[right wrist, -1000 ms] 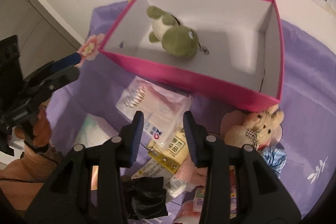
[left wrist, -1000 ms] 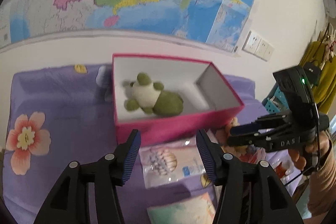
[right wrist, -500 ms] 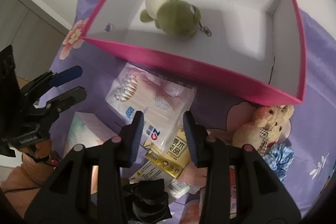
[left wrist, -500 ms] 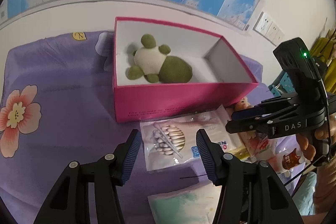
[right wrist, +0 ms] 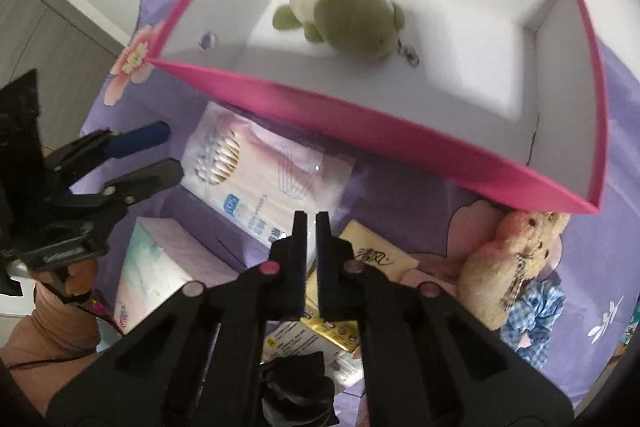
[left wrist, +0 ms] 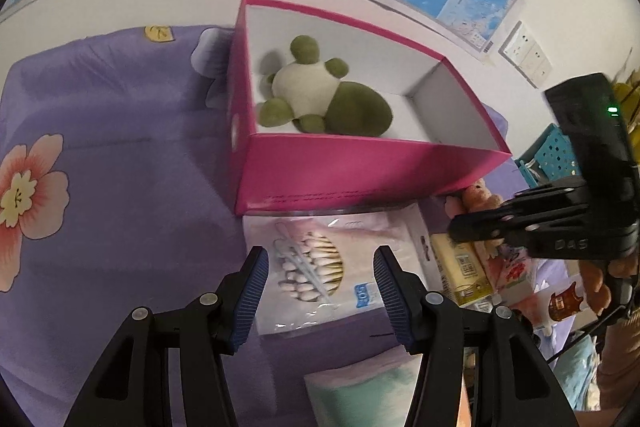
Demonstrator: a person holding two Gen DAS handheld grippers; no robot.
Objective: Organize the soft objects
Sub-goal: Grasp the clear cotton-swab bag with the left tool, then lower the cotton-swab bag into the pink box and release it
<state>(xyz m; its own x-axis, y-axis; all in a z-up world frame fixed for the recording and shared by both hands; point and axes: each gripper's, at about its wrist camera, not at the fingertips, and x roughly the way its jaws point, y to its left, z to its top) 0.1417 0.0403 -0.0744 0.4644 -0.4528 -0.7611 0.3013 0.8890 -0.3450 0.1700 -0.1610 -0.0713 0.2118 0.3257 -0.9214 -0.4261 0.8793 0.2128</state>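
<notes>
Left gripper [left wrist: 318, 287] spread wide, blue pads either side of the clear plastic pack of cotton swabs [left wrist: 320, 267], hovering above it, nothing held. Right gripper [right wrist: 311, 227] pinched nearly closed with just a sliver of a gap, empty as far as visible, parked over the yellow tissue packet [right wrist: 376, 261] and the edge of that same swab pack.

Further out: pink cardboard box with white inside [left wrist: 360, 171] right behind the swab pack, green and cream plush frog [left wrist: 320, 95] already lying in it near the left end. Beige plush bear [right wrist: 512, 263] outside on the purple flowered cloth [left wrist: 120, 167], tucked by the box's right corner, touching a blue gingham scrunchie [right wrist: 532, 315].

Risks, guessing here: slick flat pack, so a grab from above likely to slip or just scoop film. Both grippers crowding one pack, easy to bump each other. Pack sits tight against the box wall, so a clumsy lift may shove the box. Also, wrong pick possible, since swabs hardly count as soft and the bear waits.
</notes>
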